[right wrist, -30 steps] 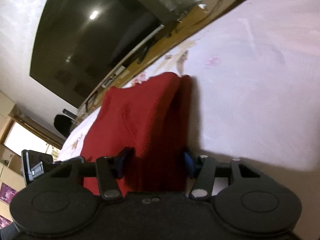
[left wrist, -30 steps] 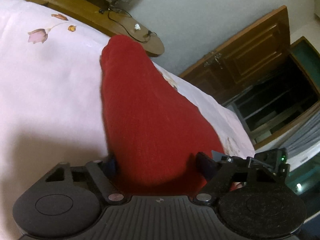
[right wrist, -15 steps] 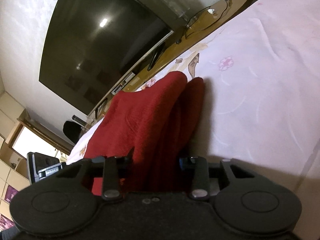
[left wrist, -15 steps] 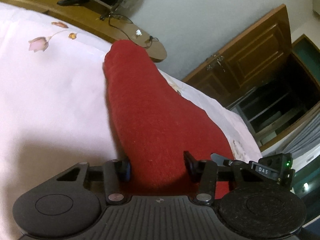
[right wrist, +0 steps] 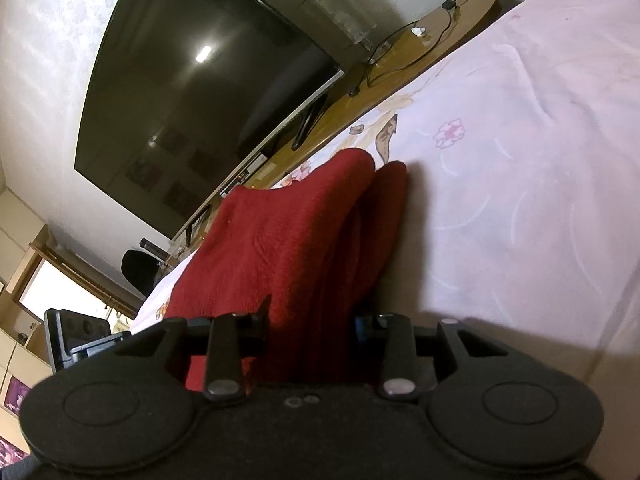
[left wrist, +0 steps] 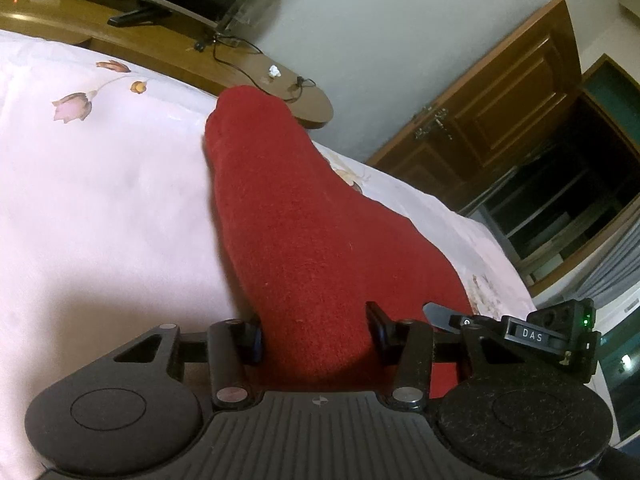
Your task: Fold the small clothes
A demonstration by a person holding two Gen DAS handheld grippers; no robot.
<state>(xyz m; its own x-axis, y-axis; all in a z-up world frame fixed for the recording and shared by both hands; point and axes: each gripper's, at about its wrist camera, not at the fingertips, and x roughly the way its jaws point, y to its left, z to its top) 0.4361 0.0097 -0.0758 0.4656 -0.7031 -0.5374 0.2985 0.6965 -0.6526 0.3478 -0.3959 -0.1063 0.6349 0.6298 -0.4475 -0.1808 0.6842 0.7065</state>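
A red knitted garment lies on a pale pink flowered bedsheet. In the left wrist view my left gripper has its fingers closed in on the near end of the garment, cloth bunched between them. In the right wrist view the same garment runs away from me in folds, and my right gripper is closed on its near edge. The fingertips of both grippers are hidden in the cloth. The right gripper's body shows at the right of the left view.
A wooden TV bench with cables runs along the bed's far edge. A large dark TV stands on it. A wooden door and wardrobe are at the right. The left gripper's body shows at the lower left.
Both grippers' fingers have closed in on the red garment over the last second. Both cameras have tilted up a little, so more of the room shows.
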